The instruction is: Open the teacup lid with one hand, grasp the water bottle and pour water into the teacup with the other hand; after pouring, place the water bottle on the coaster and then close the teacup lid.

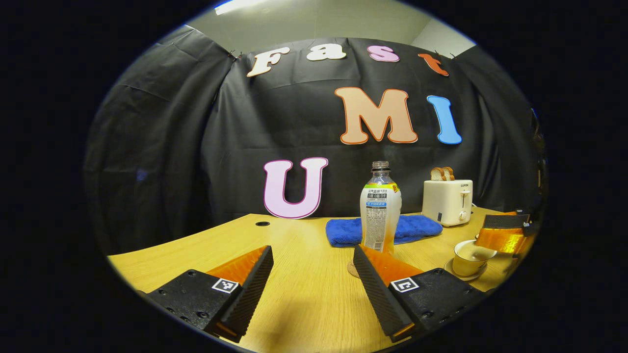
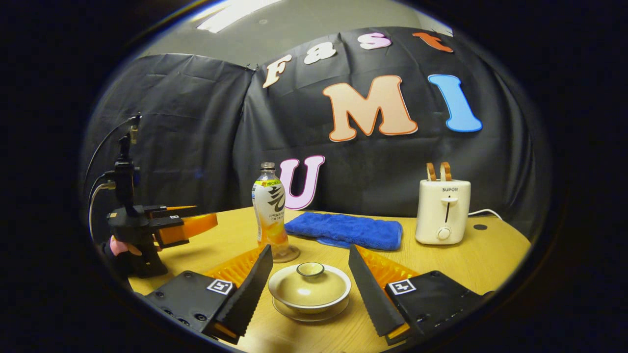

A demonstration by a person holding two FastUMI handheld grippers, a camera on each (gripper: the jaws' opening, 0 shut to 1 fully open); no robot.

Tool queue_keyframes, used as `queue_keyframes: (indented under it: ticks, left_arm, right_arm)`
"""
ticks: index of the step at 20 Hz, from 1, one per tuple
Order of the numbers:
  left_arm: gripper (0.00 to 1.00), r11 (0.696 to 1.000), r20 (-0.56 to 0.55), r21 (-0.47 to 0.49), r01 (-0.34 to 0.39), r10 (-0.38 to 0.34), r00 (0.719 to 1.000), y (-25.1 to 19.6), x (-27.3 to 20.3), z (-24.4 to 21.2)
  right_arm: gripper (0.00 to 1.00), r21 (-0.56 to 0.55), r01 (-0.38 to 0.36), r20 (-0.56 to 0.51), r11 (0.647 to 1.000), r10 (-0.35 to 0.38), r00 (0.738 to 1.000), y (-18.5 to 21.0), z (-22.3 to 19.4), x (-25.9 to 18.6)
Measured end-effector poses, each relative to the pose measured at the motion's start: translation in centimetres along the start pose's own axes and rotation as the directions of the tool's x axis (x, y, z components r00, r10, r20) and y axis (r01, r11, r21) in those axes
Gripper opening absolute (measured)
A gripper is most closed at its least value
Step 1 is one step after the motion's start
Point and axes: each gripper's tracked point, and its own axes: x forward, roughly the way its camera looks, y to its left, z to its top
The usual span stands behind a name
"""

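Note:
A clear water bottle (image 1: 380, 211), uncapped and with a little yellowish liquid at its bottom, stands upright on a round coaster (image 1: 353, 269) in the left gripper view. My left gripper (image 1: 311, 252) is open, short of the bottle and a bit to its left, holding nothing. In the right gripper view the cream teacup (image 2: 309, 294) sits on its saucer with the lid (image 2: 310, 282) on. My right gripper (image 2: 310, 250) is open, one finger on each side of the cup, not touching it. The bottle (image 2: 270, 215) stands just behind the cup.
A blue towel (image 1: 385, 230) lies behind the bottle. A white toaster (image 2: 443, 211) with bread slices stands at the back right. The left gripper (image 2: 181, 225), held by a hand (image 2: 120, 245), is at the left of the wooden table (image 2: 490, 260). The table's front edge is close below.

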Motion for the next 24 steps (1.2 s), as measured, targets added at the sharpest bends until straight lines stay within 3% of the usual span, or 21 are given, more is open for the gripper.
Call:
queue_keyframes:
  ticks: [1, 3, 4, 6, 8, 10, 11, 14, 17, 20, 24]
  left_arm:
    - [0.96, 1.000, 0.000, 0.000, -0.001, 0.001, 1.000, 0.0, 0.1, 0.0]
    - [0.96, 1.000, 0.000, 0.000, -0.002, 0.002, 1.000, 0.0, 0.0, 0.0]
    - [0.96, 1.000, 0.000, 0.000, -0.002, 0.002, 1.000, 0.0, 0.0, 0.0]
    - [0.96, 1.000, 0.000, 0.001, -0.004, 0.004, 1.000, 0.1, 0.0, 0.0]
    - [0.96, 1.000, 0.000, 0.001, -0.009, 0.009, 1.000, 0.2, 0.0, 0.0]
    - [0.96, 1.000, -0.001, 0.001, -0.015, 0.015, 1.000, 0.3, 0.0, 0.0]
    - [0.96, 1.000, 0.000, 0.001, -0.017, 0.017, 1.000, 0.4, -0.1, 0.0]
    - [0.96, 1.000, -0.001, 0.002, -0.029, 0.029, 1.000, 0.6, -0.2, 0.0]
    - [0.97, 0.999, -0.001, 0.003, -0.055, 0.055, 0.999, 1.1, -0.4, 0.0]
    - [0.96, 0.996, -0.002, 0.003, -0.089, 0.089, 0.996, 1.8, -0.7, 0.0]
    - [0.96, 0.991, -0.002, 0.005, -0.137, 0.137, 0.991, 2.6, -1.2, -0.1]
  right_arm:
    - [1.00, 0.009, 0.009, 0.012, 1.000, -0.009, 1.000, -0.3, 0.1, -0.3]
    - [0.94, 0.009, 0.053, 0.018, 0.999, -0.053, 0.998, -1.1, 0.0, -0.9]
    - [0.98, 0.006, 0.070, 0.020, 0.998, -0.070, 0.997, -1.4, 0.1, -1.2]
    - [0.94, 0.006, 0.115, 0.022, 0.993, -0.116, 0.993, -2.3, 0.2, -2.0]
    - [1.00, 0.005, 0.189, 0.025, 0.982, -0.189, 0.982, -3.8, 0.3, -3.1]
    - [0.94, 0.004, 0.266, 0.029, 0.964, -0.266, 0.964, -5.5, 0.4, -4.2]
    - [0.98, 0.004, 0.306, 0.031, 0.952, -0.306, 0.952, -6.3, 0.4, -4.8]
    - [0.94, 0.005, 0.414, 0.035, 0.910, -0.414, 0.910, -8.6, 0.5, -6.2]
    - [0.98, 0.004, 0.491, 0.038, 0.871, -0.491, 0.870, -10.2, 0.6, -7.3]
    - [0.94, 0.003, 0.543, 0.040, 0.840, -0.543, 0.839, -11.0, 0.7, -8.2]
    - [0.94, 0.003, 0.545, 0.041, 0.839, -0.544, 0.838, -11.0, 0.6, -8.3]
